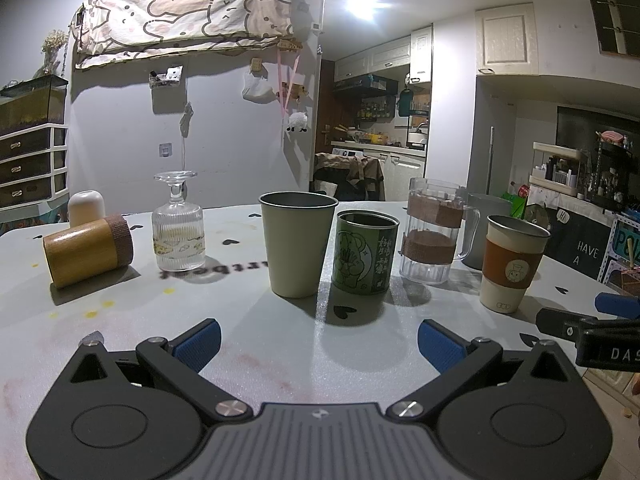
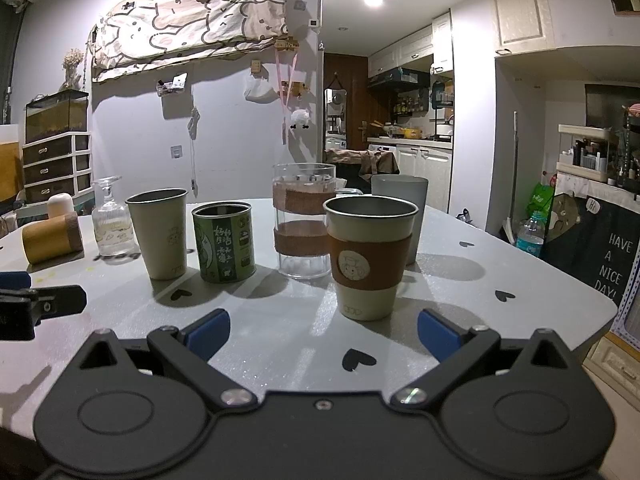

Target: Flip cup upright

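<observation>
- A grey table [image 1: 280,344] printed with small black hearts is seen in both wrist views, and a row of drinking vessels is carried on it.
- The left gripper [image 1: 319,342] is held low over the near edge of the table; its blue-padded fingers [image 1: 200,342] are spread wide, and nothing is held between them.
- The right gripper [image 2: 324,338] is held likewise, to the right of the other, with its fingers [image 2: 438,334] spread apart and nothing between them.
- A clear pitcher [image 1: 432,232] wrapped in two brown bands is stood upright behind the row, just beside a grey cup [image 2: 400,196].
- An olive tumbler [image 1: 298,242] is stood upright near the middle, with a green tin [image 1: 365,254] just to its right.
- A sleeved cup [image 2: 370,256], cream with a brown band, is stood upright directly ahead of the right gripper.
- The wooden cup [image 1: 86,250] is found lying on its side at the far left of the row, its brown-banded end turned toward the glass.
- A ribbed goblet [image 1: 178,226] is stood upside down on its rim, between the wooden cup and the olive tumbler.
- A small white cup [image 1: 85,206] is set mouth-down behind the wooden cup.
</observation>
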Demonstrator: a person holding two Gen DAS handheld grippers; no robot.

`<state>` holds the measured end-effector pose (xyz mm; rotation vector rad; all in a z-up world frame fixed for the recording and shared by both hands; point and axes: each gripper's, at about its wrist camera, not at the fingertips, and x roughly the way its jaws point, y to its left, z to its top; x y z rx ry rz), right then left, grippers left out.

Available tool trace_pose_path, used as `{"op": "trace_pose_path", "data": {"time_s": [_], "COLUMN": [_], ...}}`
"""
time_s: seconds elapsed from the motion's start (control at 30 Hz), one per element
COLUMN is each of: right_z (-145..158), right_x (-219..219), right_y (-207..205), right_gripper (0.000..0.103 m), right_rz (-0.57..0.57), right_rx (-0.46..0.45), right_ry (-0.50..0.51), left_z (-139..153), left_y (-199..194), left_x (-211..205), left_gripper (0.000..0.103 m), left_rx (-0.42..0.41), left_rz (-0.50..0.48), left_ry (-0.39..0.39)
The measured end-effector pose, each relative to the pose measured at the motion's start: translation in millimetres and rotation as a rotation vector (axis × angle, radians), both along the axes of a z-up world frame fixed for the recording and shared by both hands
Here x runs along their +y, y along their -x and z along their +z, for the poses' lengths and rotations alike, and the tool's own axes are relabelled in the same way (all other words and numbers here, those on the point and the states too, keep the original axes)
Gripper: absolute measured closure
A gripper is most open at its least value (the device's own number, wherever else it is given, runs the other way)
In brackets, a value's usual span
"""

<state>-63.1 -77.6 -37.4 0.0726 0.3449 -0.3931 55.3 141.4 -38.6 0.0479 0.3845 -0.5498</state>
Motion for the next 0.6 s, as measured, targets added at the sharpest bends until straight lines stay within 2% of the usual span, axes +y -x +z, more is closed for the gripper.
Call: {"op": "trace_pose_path", "data": {"time_s": [0.6], "right_z": [4.1], "right_x": [-3.7], "right_y": [0.9], "right_gripper": [0.002], "right_rz": [-0.006], "right_rx": [-0.004], "right_ry": [0.006], "left_z": [1.4], "left_y": [1.9], "left_x": [-1.2], "left_gripper": [0.000], "left_rx": [-0.003], "left_rz": [-0.003], "left_ry": [0.000]}}
